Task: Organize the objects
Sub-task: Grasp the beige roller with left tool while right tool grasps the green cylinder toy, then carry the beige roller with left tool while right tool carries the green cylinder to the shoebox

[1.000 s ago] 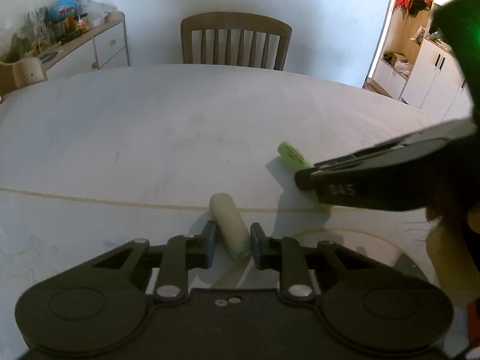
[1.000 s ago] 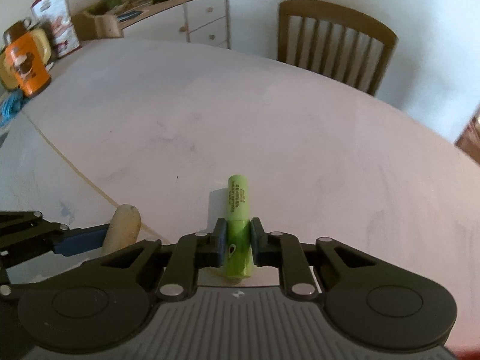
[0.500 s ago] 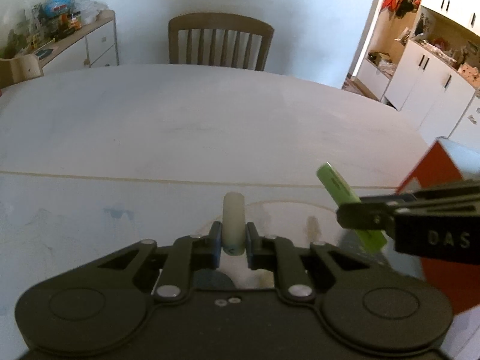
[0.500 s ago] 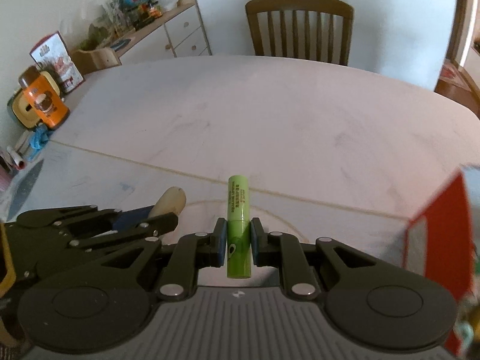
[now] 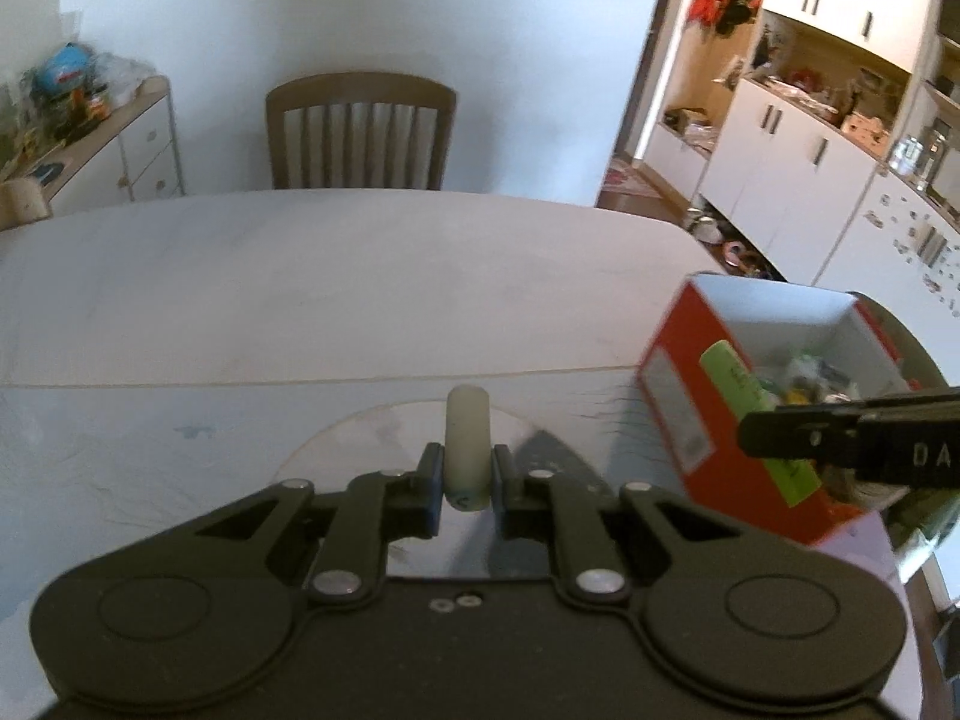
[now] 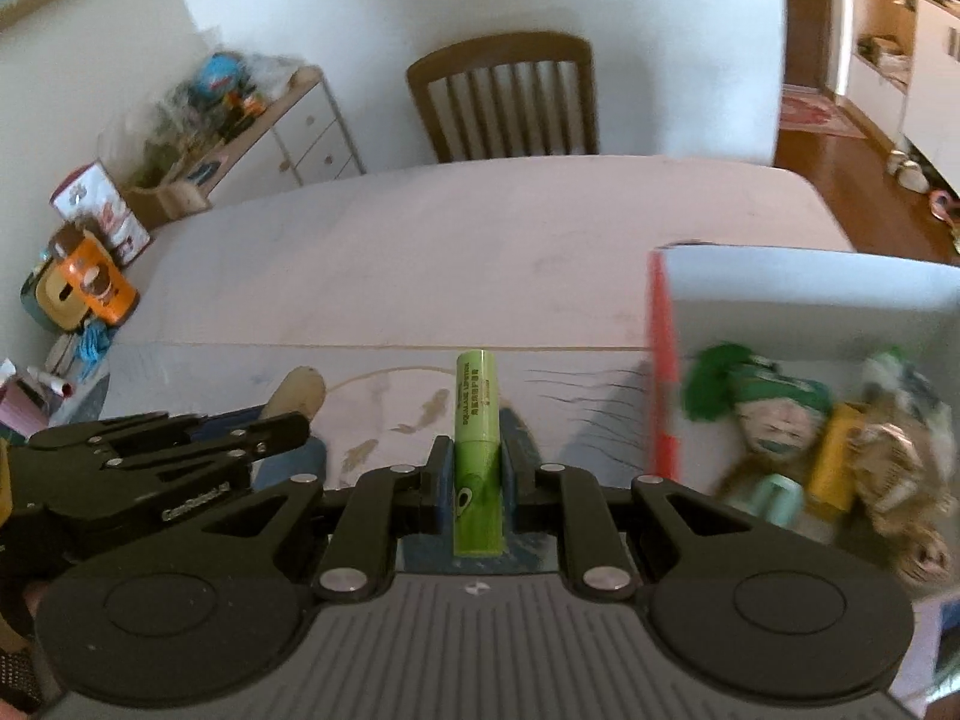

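Home dining rm: table (image 5: 360,276), chair (image 5: 360,132)

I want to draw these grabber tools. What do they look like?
Both are black, with two round discs at the back and jointed bars leading to two short fingers. The left gripper has blue finger pads and shiny silver screws. The right gripper has a ribbed grey body, and white letters on its side.

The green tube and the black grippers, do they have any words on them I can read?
"DA": white letters on the side of the right gripper, cut off by the picture's edge.
Green tube: a line of dark print runs along it, too small to read.
Left gripper: small white lettering on its side, too blurred to read.
Red box: a pale label on its side, blurred, unreadable.
Cream tube: no words visible.
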A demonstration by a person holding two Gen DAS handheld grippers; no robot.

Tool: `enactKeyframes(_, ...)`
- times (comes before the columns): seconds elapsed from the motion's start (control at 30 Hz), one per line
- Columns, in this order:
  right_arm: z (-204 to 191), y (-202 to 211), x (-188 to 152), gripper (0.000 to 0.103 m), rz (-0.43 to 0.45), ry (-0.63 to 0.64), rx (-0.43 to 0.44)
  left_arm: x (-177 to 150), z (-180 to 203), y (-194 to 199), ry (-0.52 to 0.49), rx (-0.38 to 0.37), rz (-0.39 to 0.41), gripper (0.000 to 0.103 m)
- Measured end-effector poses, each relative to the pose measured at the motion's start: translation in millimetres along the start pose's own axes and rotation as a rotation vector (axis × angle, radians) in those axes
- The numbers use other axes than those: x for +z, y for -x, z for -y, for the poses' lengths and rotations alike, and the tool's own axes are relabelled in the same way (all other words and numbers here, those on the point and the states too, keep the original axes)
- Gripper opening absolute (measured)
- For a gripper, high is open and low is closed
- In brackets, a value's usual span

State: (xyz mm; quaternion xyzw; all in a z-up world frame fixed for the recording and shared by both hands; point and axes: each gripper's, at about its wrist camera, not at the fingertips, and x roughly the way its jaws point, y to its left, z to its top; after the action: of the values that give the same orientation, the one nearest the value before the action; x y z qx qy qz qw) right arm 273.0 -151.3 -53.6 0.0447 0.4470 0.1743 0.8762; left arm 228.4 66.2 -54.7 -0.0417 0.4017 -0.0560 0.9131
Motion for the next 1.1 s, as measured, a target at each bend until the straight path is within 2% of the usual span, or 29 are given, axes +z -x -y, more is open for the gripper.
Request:
enactKeyframes(0.23,43,46,-12,0.016,0.045,-0.062,-0.026,6,45,13,-0.035,-0.049,-0.006,0.014)
enactKeyframes(0.53,104,77,-31,0.016,0.087,-0.137,-0.068,4,112,19,-0.094,-0.101,-0.003,0.014)
enactKeyframes(0.83,165,86,-38,0.016,0.100,-0.176,-0.102,6,167,5,-0.139,-0.117,-0.011,0.014)
enactKeyframes(1.1,206,75,-36,0.016,0.083,-0.179,-0.124,11,202,-26,-0.162,-0.113,-0.042,0.014)
